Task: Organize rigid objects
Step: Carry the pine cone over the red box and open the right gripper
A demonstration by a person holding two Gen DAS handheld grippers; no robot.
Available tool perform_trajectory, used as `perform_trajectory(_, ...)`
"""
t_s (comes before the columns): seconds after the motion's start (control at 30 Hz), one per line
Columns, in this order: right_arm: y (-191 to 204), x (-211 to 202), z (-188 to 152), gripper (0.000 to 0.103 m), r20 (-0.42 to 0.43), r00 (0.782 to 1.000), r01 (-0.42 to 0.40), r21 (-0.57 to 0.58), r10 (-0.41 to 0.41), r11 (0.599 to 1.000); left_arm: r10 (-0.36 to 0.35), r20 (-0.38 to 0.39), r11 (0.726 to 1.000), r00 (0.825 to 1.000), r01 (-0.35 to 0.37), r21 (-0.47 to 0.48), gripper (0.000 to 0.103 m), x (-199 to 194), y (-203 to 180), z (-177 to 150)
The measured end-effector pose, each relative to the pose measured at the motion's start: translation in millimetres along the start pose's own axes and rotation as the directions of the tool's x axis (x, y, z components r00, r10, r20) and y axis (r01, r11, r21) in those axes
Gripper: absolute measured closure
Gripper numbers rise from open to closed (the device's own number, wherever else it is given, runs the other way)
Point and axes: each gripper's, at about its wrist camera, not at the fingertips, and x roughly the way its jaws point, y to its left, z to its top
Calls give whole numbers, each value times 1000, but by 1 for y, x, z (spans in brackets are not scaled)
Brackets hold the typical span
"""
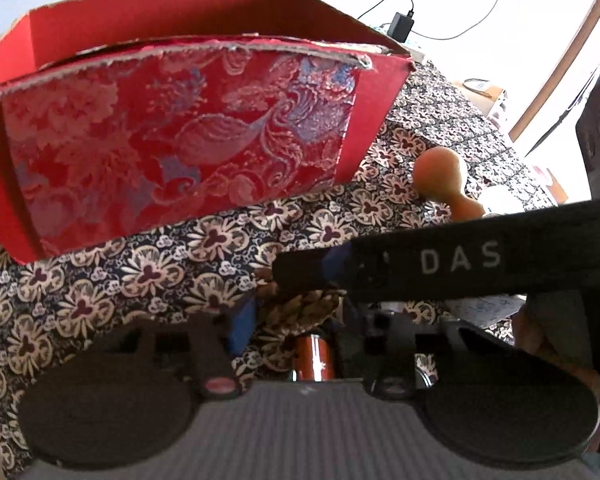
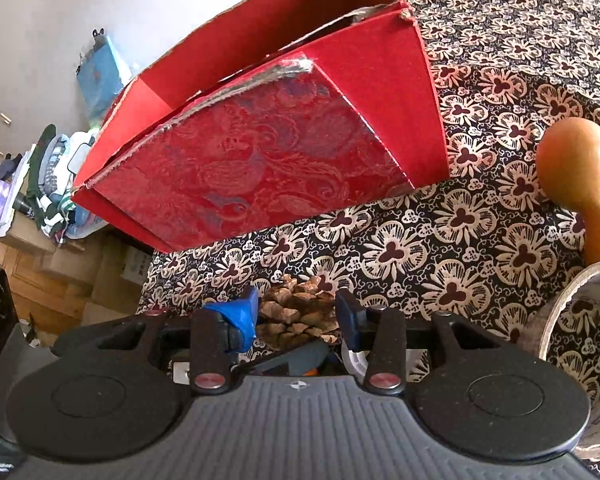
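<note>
A brown pine cone (image 2: 298,314) with spread, woody scales lies on the flower-patterned cloth just in front of the red box (image 2: 260,132), a cardboard carton with an open top, torn upper edges and a brocade-patterned front panel. To the right of the box, well apart from it, an orange-brown wooden gourd (image 2: 580,176) lies on the same cloth. Beside the gourd, nearer than the box, stands a roll of patterned tape (image 2: 572,320).
</note>
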Motion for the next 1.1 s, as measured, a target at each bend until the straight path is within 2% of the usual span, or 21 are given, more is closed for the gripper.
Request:
perform_trajectory(0.1,0,-5,1,78,-1,1000,-14,7,14,1000,-15,5,1000,1000,15,-6,63,-6,0,1)
perform_trajectory(0.23,6,-19,2,77,19,1000,-12,-18,13,1000,-19,30,999,999,18,31,63,-23,-9,5)
perform_trajectory(0.4,20,-53,10,77,86,996,0,-64,6,998,-46,92,995,995,38,87,63,-51,-21,20)
perform_trajectory(0.6,52,-92,45,77,249,968,29,-179,17,983,-61,227,984,972,21,175,63,-92,-29,69)
perform_trajectory(0.77,69,-88,86,77,344,939,78,-268,20,960,-51,301,982,952,-7,188,63,-100,-10,123)
perform_trajectory(0.83,71,-76,104,77,342,940,90,-276,10,957,-37,295,984,955,-16,177,63,-92,2,142)
perform_trajectory(1.0,66,-32,139,77,274,960,125,-268,-49,955,-23,204,995,979,2,103,63,-44,35,178)
perform_trajectory(1.1,61,-5,150,79,213,975,120,-254,-66,960,31,159,994,987,-47,96,63,-19,43,182)
